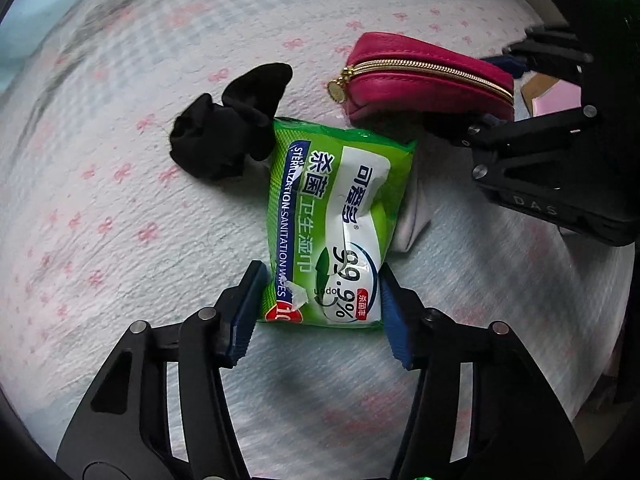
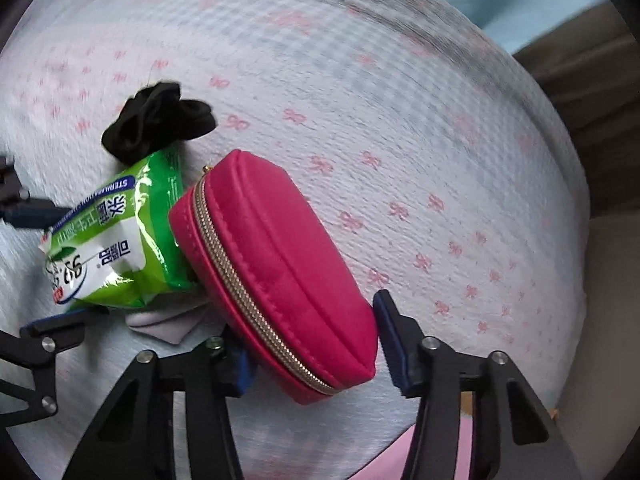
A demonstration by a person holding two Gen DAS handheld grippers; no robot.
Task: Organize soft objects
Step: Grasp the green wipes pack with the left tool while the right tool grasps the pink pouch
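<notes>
Pale blue quilted bedspread (image 1: 120,220) with small pink bows fills both views, soft and a bit rumpled, with a cluster of items in the middle. Green wipes pack (image 1: 336,220) lies flat, its long axis running straight away from the left gripper (image 1: 318,312); the near short end sits between the blue pads (image 1: 244,316), which look to be touching its two long edges, so this counts as a pinch across the pack's narrow width, though how firm the pinch is cannot be told. Pink zip pouch (image 2: 276,268) lies just beside the pack, touching its far corner, long axis slanting from upper left to lower right in the right wrist view, zipper facing the pack. Right gripper (image 2: 312,344) straddles the pouch's near end: the right pad (image 2: 394,344) touches the pouch side, the left one is tucked under and against the zipper edge, so it reads as pinching the pouch crosswise. Black fabric piece (image 1: 228,128) sits at the pack's far left corner, partly overlapping it. White cloth (image 2: 168,326) peeks out from under the pack. Judgement: each hand already sits at its own item's near end, axes pointing away, so a straight lift suits both; the pack could drag the black piece along.
</notes>
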